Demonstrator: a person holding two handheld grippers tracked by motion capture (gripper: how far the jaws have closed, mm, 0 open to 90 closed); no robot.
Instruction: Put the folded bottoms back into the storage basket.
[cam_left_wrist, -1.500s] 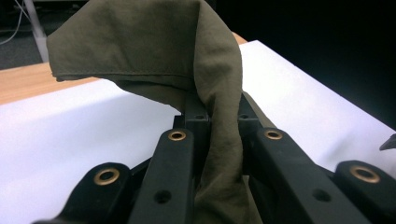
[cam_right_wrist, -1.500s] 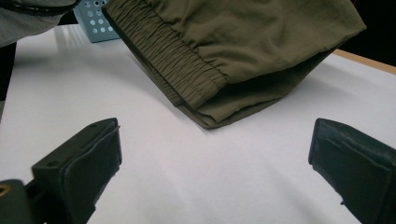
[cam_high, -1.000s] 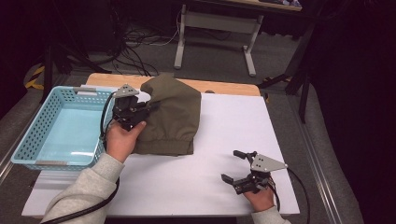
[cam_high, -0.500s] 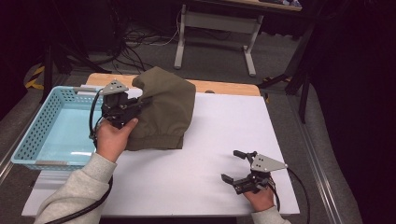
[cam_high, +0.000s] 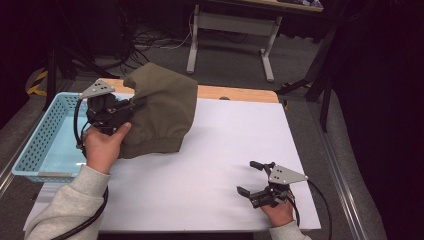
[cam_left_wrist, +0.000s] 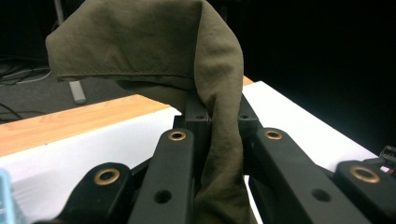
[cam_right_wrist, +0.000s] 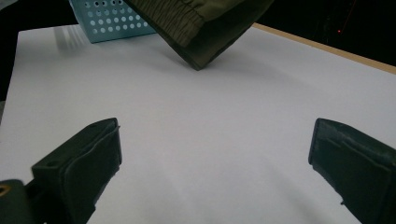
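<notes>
An olive-green folded garment (cam_high: 162, 112) hangs lifted above the white table top, its lower hem (cam_right_wrist: 201, 28) just off the surface. My left gripper (cam_high: 131, 107) is shut on the garment's left edge; the cloth (cam_left_wrist: 219, 140) runs pinched between its black jaws. At the front right, my right gripper (cam_high: 249, 177) rests on the table, open with nothing between its fingers (cam_right_wrist: 79, 168).
A light blue perforated basket (cam_high: 37, 145) stands at the table's left edge, beside the lifted garment. The wooden table edge (cam_high: 235, 92) runs along the back. Dark floor with cables and a desk frame (cam_high: 230, 35) lies beyond.
My left gripper has risen and shifted left toward the basket, carrying the garment with it; the cloth now hangs higher off the table. The right gripper has stayed put.
</notes>
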